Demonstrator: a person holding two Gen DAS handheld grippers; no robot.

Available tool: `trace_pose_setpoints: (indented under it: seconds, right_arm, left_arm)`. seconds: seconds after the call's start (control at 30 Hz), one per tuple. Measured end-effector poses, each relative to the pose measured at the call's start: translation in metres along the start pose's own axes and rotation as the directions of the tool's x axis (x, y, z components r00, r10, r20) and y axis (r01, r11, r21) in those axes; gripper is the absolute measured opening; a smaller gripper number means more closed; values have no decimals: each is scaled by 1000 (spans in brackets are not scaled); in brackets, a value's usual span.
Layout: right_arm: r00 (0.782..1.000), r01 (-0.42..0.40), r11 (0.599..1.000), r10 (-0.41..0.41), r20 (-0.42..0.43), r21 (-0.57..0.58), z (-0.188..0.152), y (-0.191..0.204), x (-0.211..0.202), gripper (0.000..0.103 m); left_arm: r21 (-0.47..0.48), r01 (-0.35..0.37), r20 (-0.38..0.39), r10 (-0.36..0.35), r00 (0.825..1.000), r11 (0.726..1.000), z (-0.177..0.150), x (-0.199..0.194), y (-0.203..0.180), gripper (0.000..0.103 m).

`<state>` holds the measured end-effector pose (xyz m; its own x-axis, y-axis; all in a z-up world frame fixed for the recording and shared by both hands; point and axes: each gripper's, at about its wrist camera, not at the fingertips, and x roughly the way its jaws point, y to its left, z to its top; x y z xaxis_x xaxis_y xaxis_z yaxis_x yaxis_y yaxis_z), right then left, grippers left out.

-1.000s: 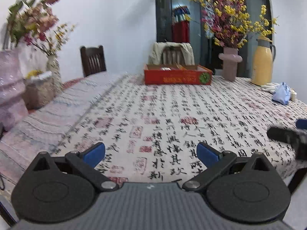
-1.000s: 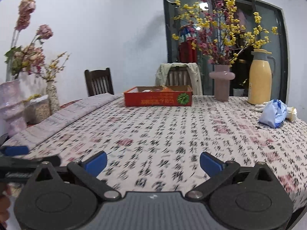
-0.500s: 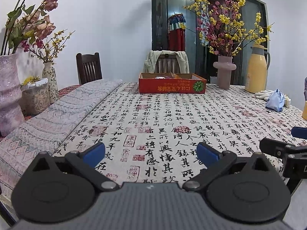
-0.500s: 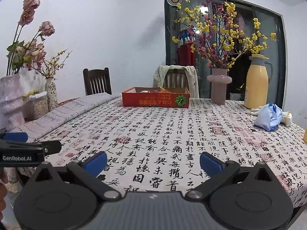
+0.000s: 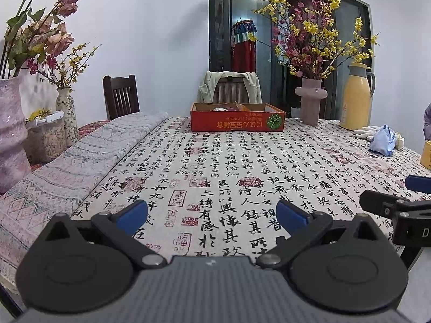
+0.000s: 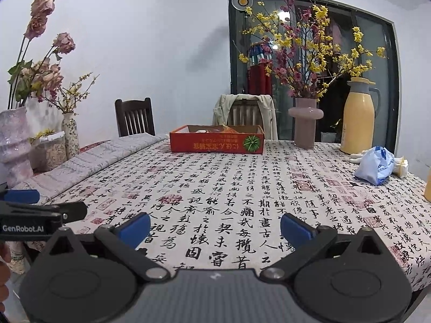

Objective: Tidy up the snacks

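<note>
Both cameras have settled since a second ago: the blur is gone and the view sits a bit higher and more level over the desk [image 5: 215, 161], so the calligraphy tablecloth now reads sharp. Neither gripper has closed in on anything, though.

Left gripper [image 5: 212, 214] hangs over the near edge of the desk with its blue fingers [image 5: 133, 215] spread wide, nothing between them. Right gripper [image 6: 215, 224] is in the same pose, fingers [image 6: 295, 227] wide apart and holding nothing. Each one pokes into the other's view from the side, so they're next to each other.

The snacks sit in the red cardboard box [image 6: 216, 143] at the far end of the desk, well away from both grippers. You can just make out a few wrappers over its rim, can't tell what kind. A blue-and-white snack bag [image 6: 375, 165] lies on the right side of the desk, just beside some white gloves [image 5: 367, 131].

Other stuff: a pink vase [image 6: 305, 122] of yellow and red blossoms right of the box, a yellow thermos jug [image 6: 359, 119] further right, a folded grey patterned cloth [image 5: 80, 156] along the left side, and a wooden chair [image 5: 121, 95] behind it.
</note>
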<state>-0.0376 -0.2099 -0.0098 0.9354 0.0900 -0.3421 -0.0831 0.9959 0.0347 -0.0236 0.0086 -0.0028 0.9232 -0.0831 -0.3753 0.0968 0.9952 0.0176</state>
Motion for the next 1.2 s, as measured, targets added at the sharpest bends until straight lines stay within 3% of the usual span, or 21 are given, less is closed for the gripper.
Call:
trace_pose_setpoints:
  seconds: [1.2]
  right_arm:
    - [1000,0,1000,0,0,12,0,1,0,103]
  left_arm:
    - [6,4,6,-4,1000,1000,0,-1,1,103]
